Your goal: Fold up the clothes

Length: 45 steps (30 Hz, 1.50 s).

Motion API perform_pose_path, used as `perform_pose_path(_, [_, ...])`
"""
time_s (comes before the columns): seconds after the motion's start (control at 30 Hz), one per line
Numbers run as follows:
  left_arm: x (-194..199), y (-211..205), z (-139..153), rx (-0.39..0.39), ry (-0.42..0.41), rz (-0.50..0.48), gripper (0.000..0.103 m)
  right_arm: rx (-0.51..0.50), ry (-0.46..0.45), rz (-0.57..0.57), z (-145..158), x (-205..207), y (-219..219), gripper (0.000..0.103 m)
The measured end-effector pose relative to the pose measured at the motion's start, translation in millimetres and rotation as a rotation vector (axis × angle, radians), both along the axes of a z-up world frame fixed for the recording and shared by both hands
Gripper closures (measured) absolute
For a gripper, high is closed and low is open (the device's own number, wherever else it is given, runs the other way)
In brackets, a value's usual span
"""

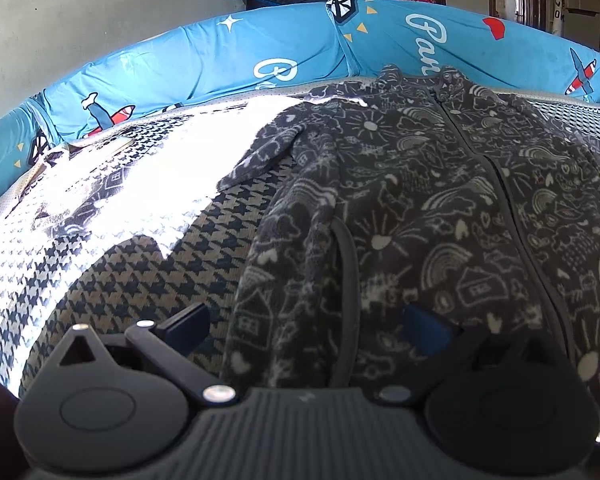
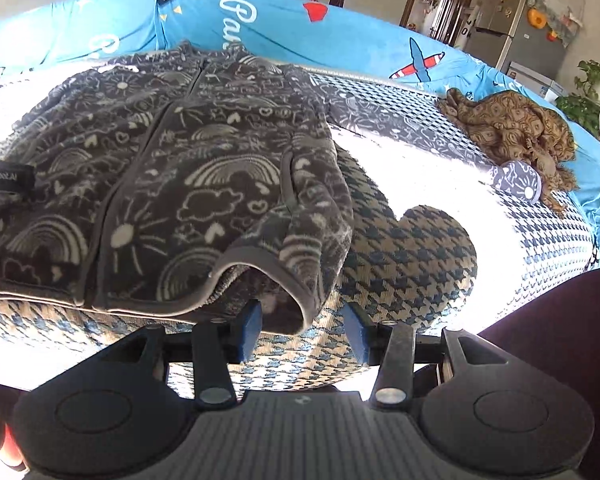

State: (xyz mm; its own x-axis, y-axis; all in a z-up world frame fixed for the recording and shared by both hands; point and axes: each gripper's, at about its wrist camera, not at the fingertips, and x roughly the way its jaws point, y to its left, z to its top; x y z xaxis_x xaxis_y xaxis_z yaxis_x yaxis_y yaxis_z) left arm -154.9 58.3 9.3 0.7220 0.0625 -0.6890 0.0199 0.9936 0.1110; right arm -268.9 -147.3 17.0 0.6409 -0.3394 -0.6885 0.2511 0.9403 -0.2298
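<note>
A dark grey fleece jacket (image 1: 420, 200) with white doodles and a front zip lies flat on the houndstooth cover (image 1: 148, 280). My left gripper (image 1: 306, 328) is open wide over the jacket's left side near the hem, with fleece lying between its fingers. One sleeve (image 1: 260, 148) runs off to the left into bright sunlight. In the right wrist view the jacket (image 2: 172, 168) fills the left half. My right gripper (image 2: 304, 330) is open at the hem's right corner, which hangs just ahead of the blue pads (image 2: 252, 326). The other sleeve's cuff (image 2: 516, 178) lies far right.
A blue cushion (image 2: 340, 36) printed with aeroplanes rims the far side. A crumpled brown patterned cloth (image 2: 512, 128) sits at the back right by the cuff. Strong sunlight washes out parts of the cover. A fridge (image 2: 512, 28) and a plant (image 2: 592, 96) stand beyond.
</note>
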Motion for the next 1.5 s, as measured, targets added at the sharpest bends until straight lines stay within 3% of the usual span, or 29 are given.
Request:
perform_pose_path(0.07, [0.3, 0.4, -0.3, -0.004, 0.001, 0.000, 0.000, -0.014, 0.029, -0.028, -5.3, 4.2, -3.5, 0.059])
perform_pose_path(0.27, [0.5, 1.9, -0.4, -0.010, 0.005, 0.006, 0.000, -0.047, 0.002, -0.134, -11.2, 10.2, -13.7, 0.059])
perform_pose_path(0.4, [0.9, 2.4, -0.1, -0.010, 0.008, 0.009, 0.000, -0.083, -0.010, -0.229, -8.8, 7.8, -23.2, 0.066])
perform_pose_path(0.6, [-0.8, 3.1, -0.3, -0.008, 0.019, 0.003, 0.000, -0.072, -0.024, -0.325, -1.3, 2.4, -40.0, 0.054])
perform_pose_path(0.83, [-11.5, -4.3, -0.5, 0.011, 0.024, -0.014, 0.000, -0.039, -0.055, -0.357, 10.4, -11.8, -49.7, 0.042])
perform_pose_path(1.5, [-45.4, -2.6, -4.9, -0.009, 0.106, -0.046, 0.000, -0.059, -0.017, -0.323, 14.2, -24.6, -39.3, 0.034])
